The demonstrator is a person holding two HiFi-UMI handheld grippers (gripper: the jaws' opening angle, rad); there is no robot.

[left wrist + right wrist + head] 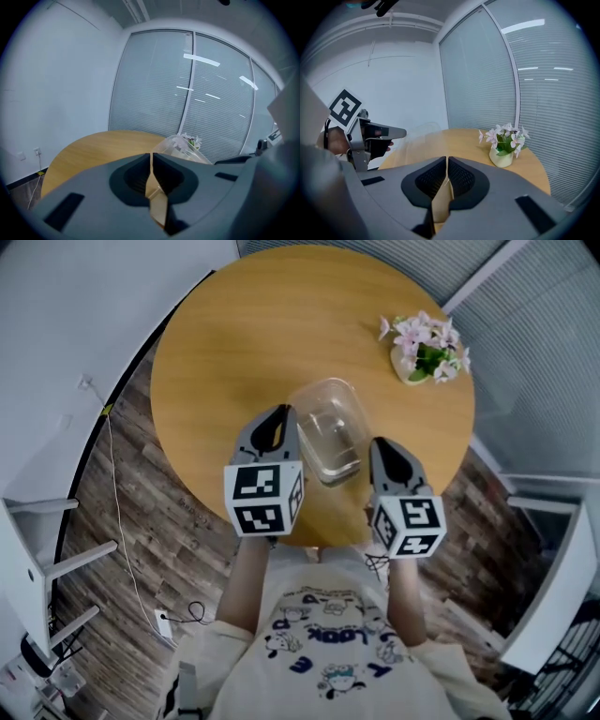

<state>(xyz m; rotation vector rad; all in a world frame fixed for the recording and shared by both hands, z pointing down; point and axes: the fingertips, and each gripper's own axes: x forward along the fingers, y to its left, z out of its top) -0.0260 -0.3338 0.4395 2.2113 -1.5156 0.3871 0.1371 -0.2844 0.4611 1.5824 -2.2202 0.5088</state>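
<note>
Well, I hold both grippers over the near part of the table, and the box sits between them. It is a clear plastic box with rounded corners, and it rests flat on the wood closer to my edge than to the far one.

My left gripper is just beside the left wall of the box. Its fingers are pressed together with nothing pinched, and only a thin seam shows where they meet. In the left gripper view the box rises just past the tips and a little to their right. I cannot tell whether the tips touch it.

My right gripper is just beside the right wall of the box, a bit nearer to me than the left one. Its fingers are also shut tight on nothing. In the right gripper view they point across the wood, with the box faint to their left and the left gripper beyond it.

The flowers, pink and white, stand upright in a small pale pot at the far right of the table, well apart from the box. Blinds cover the windows behind. A thin cable trails over the floor at my left.
</note>
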